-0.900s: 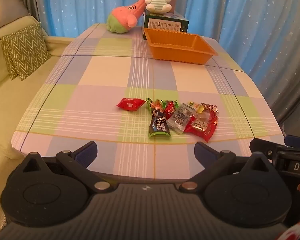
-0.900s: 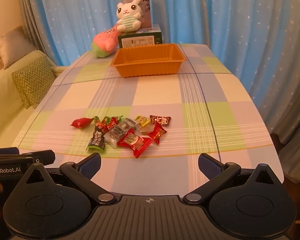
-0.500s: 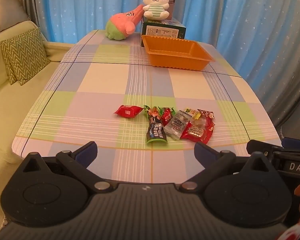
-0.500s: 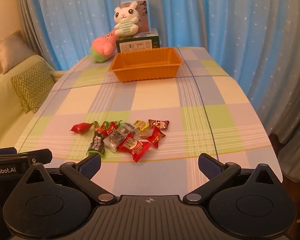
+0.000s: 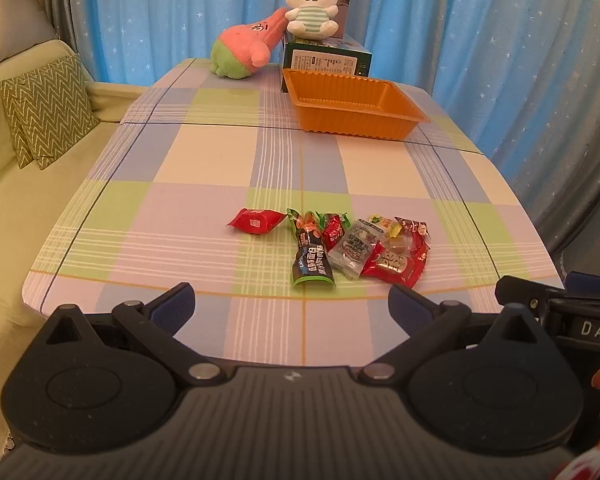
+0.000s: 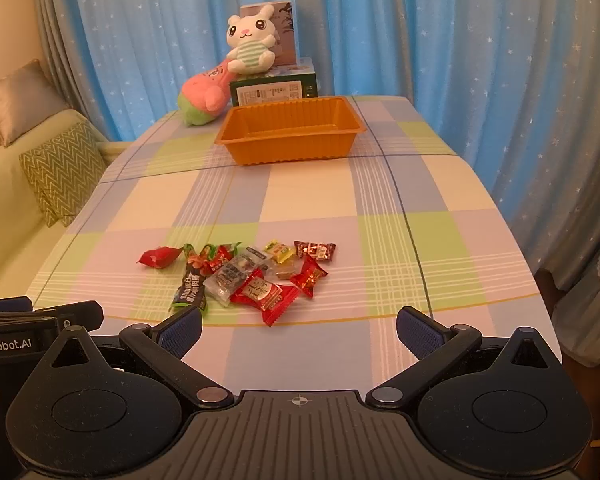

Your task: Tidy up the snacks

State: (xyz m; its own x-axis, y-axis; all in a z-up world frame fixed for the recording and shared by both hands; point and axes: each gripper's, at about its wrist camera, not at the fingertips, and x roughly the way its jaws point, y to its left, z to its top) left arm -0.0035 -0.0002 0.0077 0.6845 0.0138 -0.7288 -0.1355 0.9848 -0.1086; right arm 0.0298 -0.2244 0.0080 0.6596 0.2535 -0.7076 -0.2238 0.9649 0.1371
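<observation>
Both wrist views now sit slightly higher and further back than a moment ago: the snack pile point(image 5: 340, 246) lies lower on the checked table point(image 5: 204, 184), and more of the orange tray point(image 5: 352, 104) shows. I read this as a pull-back to survey before the first pick; nothing is sorted yet. My left gripper point(image 5: 290, 300) and right gripper point(image 6: 298, 326) both hover over the near table edge with jaws spread wide and nothing between them. The wrappers cluster at the near centre: one red packet point(image 5: 254, 221) lies apart to the left, a dark green-edged bar point(image 5: 313, 258), a clear sachet point(image 5: 354, 246) and a large red packet point(image 5: 396, 260) overlap. The tray stands empty at the far end.
</observation>
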